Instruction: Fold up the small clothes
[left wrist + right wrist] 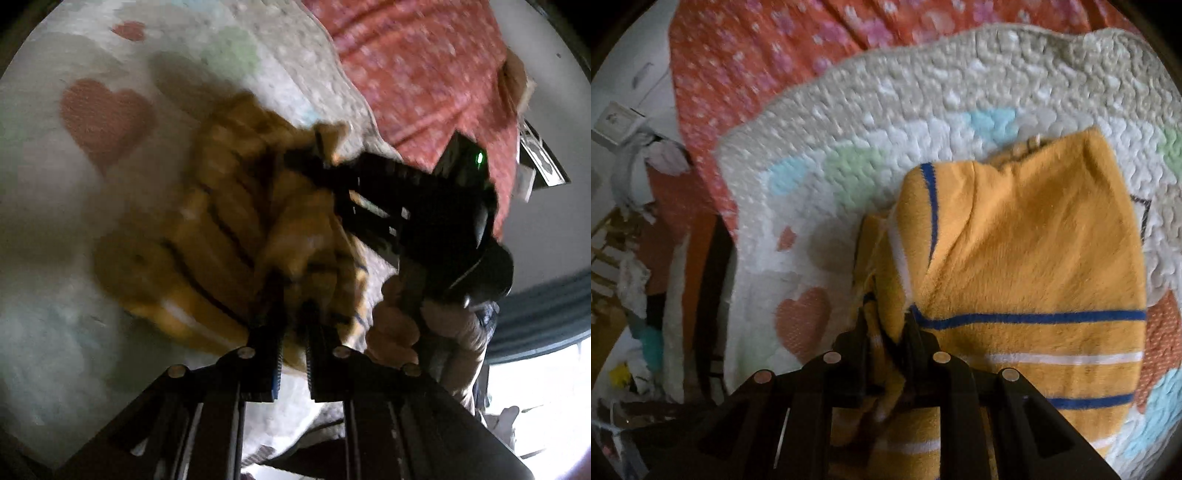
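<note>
Right gripper (886, 332) is clenched on the striped edge of the yellow fleece garment (1027, 258), which lies partly folded on the quilt (923, 110); left gripper (293, 314) pinches bunched fleece. Fabric looks light, soft, floppy; hems seem best to grip. Only the left view shows the gripping hand (399, 332).

The garment (1027, 258) was soft, fuzzy fleece, matt yellow with blue and white woven stripes. Under it the blanket (923, 96) was a nubbly, pebbled plush, cream with pastel hearts, dull in finish. Beyond the blanket's far edge lay a bedspread (746, 44) of thin, smoother red printed cloth. The right gripper (886, 325) looked like matt black plastic with small bright metal pins; the left gripper (293, 325) looked the same, though blurred.
</note>
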{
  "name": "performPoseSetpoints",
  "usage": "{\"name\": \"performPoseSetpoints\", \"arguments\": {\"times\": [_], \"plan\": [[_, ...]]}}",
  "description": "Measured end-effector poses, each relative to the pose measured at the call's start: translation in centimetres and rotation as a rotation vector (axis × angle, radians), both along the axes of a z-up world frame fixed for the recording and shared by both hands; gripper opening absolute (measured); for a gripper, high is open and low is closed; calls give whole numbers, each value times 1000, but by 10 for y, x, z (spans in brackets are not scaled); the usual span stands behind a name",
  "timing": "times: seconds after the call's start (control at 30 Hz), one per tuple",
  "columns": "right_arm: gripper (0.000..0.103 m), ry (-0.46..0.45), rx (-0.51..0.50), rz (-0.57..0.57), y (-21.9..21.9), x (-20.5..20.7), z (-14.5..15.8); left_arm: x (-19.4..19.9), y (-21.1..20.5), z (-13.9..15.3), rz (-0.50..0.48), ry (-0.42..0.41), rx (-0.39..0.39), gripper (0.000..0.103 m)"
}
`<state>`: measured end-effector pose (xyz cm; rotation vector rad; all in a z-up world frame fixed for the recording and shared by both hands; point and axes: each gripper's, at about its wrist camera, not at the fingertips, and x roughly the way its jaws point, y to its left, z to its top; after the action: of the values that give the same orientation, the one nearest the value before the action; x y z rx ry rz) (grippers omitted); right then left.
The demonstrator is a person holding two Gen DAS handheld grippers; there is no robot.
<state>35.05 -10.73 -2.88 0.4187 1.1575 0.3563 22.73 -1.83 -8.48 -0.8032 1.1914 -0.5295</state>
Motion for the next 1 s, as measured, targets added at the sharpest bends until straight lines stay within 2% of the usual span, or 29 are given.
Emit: {"name": "performPoseSetpoints", "arguments": {"times": [0.07, 0.13, 0.2, 0.3, 0.33, 0.4, 0.47, 0.5, 0.53, 0.57, 0.6, 0.73, 0.77, 0.8, 0.87, 0.93, 1.0], "plan": [[17, -5, -24, -1, 6, 0, 2, 3, 17, 6, 35, -19, 1, 7], [23, -5, -31, -3, 7, 0, 4, 3, 29, 9, 65, -34, 5, 7], [28, 2, 20, -12, 7, -1, 10, 1, 44, 8, 88, -29, 7, 7], [31, -39, 167, 19, 6, -5, 34, 8, 63, 5, 120, -6, -3, 7], [39, -65, 201, 38, 5, -10, 46, 8, 69, 4, 134, 0, -8, 7], [46, -124, 168, 54, 2, -22, 66, 10, 77, 1, 159, 8, -20, 7], [46, -155, 64, 24, -4, -35, 73, 11, 86, 1, 174, 6, -34, 8], [43, -150, -2, -3, -7, -41, 71, 11, 90, 2, 178, 1, -31, 12], [30, -142, -48, -21, -11, -47, 67, 10, 95, 4, 184, -4, -22, 17], [25, -128, -61, -33, -15, -54, 61, 10, 98, 5, 190, -9, -16, 20], [24, -115, -44, -34, -17, -63, 55, 11, 101, 7, 196, -14, -15, 22], [26, -136, -62, -7, -5, -86, 48, 11, 109, 14, 198, -41, -3, 25], [29, -138, -68, -4, -2, -90, 47, 11, 109, 15, 199, -45, 8, 26], [39, -132, -80, -2, 2, -93, 42, 12, 108, 15, 200, -46, 15, 27], [42, -99, -163, 12, 13, -91, 29, 15, 107, 14, 195, -36, 18, 27], [15, -58, -222, 44, 22, -87, 18, 16, 107, 11, 194, -26, 15, 27], [10, -48, -186, 42, 24, -86, 19, 17, 108, 10, 198, -18, 18, 27]]}}
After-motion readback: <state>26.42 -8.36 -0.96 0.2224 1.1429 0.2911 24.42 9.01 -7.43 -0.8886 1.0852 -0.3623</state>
